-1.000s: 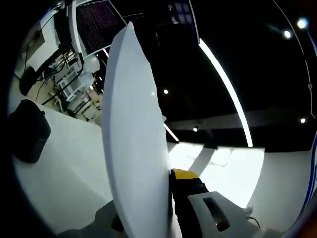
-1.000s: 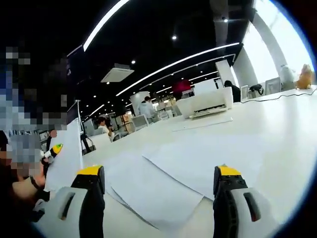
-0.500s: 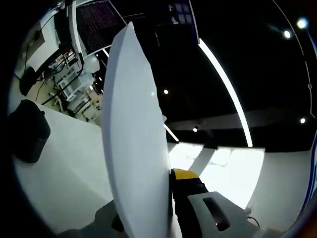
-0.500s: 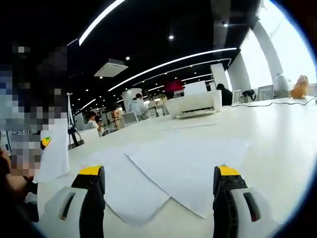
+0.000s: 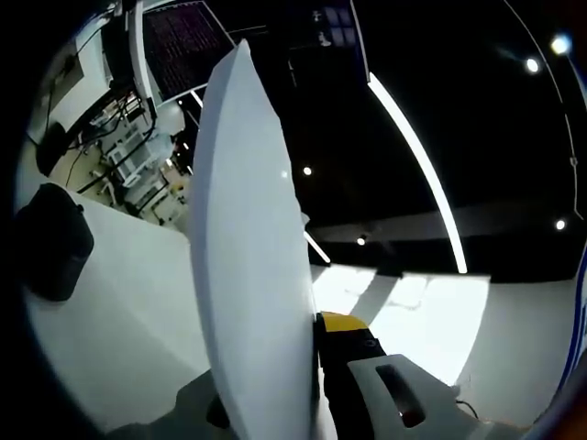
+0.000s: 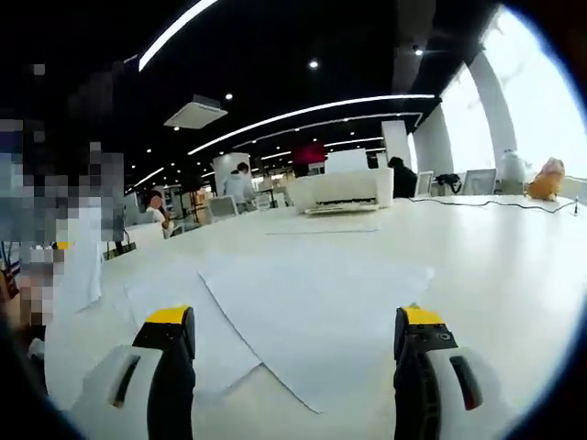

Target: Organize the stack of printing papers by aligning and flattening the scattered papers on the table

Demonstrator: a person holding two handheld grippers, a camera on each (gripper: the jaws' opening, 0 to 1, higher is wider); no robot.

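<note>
On table [image 6: 514, 266] before printer [image 6: 335, 191]: loose sheets [image 6: 312, 307] overlapping. Right tongs [image 6: 293, 367] open, empty. Left tongs [image 5: 307, 385] clamp upright sheet [image 5: 248, 257]. Gathering step; next, grip nearest loose sheet.

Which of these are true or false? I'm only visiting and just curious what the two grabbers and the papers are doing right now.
1. The left gripper holds a sheet of paper upright. True.
2. The right gripper clamps a sheet. False: its jaws are open, with nothing between them.
3. Loose sheets lie overlapping on the table. True.
4. A printer sits at the table's far end. True.
5. The sheets on the table form a neat, squared stack. False: they lie askew.
</note>
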